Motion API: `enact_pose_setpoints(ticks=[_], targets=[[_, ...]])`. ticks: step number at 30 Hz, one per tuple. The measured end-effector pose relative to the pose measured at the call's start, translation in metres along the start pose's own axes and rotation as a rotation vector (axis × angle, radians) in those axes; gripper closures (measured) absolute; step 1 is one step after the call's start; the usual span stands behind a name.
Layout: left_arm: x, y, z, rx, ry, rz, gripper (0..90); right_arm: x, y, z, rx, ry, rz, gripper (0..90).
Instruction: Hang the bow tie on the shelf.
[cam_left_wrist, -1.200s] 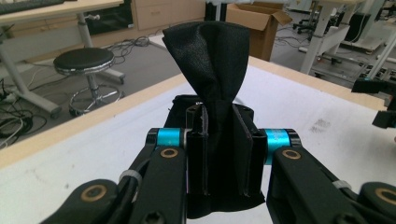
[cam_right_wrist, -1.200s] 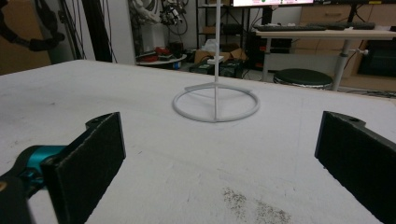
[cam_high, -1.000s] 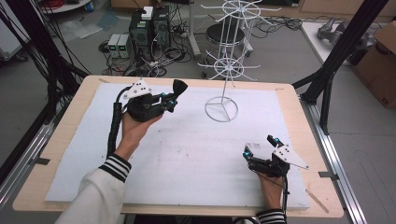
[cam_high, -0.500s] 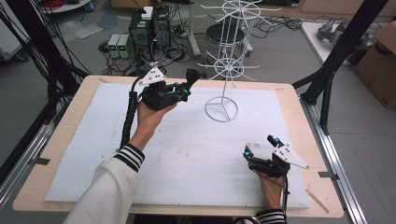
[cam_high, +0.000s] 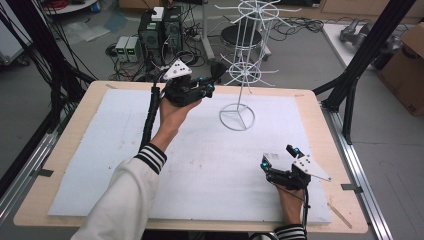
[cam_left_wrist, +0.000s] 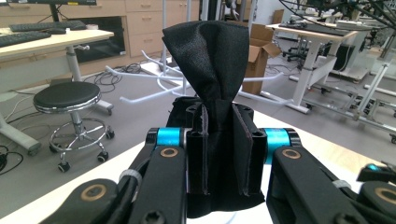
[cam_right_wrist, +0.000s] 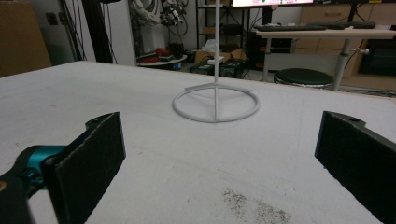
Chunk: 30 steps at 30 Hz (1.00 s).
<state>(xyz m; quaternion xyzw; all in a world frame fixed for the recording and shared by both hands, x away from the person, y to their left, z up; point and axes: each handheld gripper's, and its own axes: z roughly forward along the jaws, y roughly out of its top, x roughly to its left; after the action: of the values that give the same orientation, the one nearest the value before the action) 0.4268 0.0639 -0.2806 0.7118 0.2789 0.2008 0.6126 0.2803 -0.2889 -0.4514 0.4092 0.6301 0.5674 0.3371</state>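
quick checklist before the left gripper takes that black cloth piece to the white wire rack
1. Grip on the black fabric piece: ok. The left gripper has its jaws closed on its lower part, and the free end sticks up above them.
2. White wire display rack upright on its ring base: ok.
3. Path to the rack: ok. The left gripper is raised just beside the rack's lower arms, nothing between them.
4. Which arm of the rack will take the fabric: cannot tell.
5. Right gripper out of the way: ok. Jaws open and empty, low over the white foam sheet, apart from the rack.
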Motion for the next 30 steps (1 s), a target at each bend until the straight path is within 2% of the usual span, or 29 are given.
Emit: enact_pose_setpoints(ticks=[5, 19, 25, 30], targets=[[-0.003, 0.004, 0.010, -0.012, 0.005, -0.004, 76.5, 0.000, 0.000, 0.000, 0.000, 0.001, 0.001, 0.7], [-0.014, 0.007, 0.020, -0.013, -0.002, -0.004, 76.5, 0.000, 0.000, 0.000, -0.004, 0.000, -0.004, 0.7], [-0.019, 0.005, 0.025, -0.007, -0.003, 0.004, 76.5, 0.000, 0.000, 0.000, -0.001, 0.000, 0.000, 0.6], [-0.025, 0.003, 0.028, 0.015, 0.000, 0.029, 76.5, 0.000, 0.000, 0.000, -0.002, 0.002, 0.002, 0.7]])
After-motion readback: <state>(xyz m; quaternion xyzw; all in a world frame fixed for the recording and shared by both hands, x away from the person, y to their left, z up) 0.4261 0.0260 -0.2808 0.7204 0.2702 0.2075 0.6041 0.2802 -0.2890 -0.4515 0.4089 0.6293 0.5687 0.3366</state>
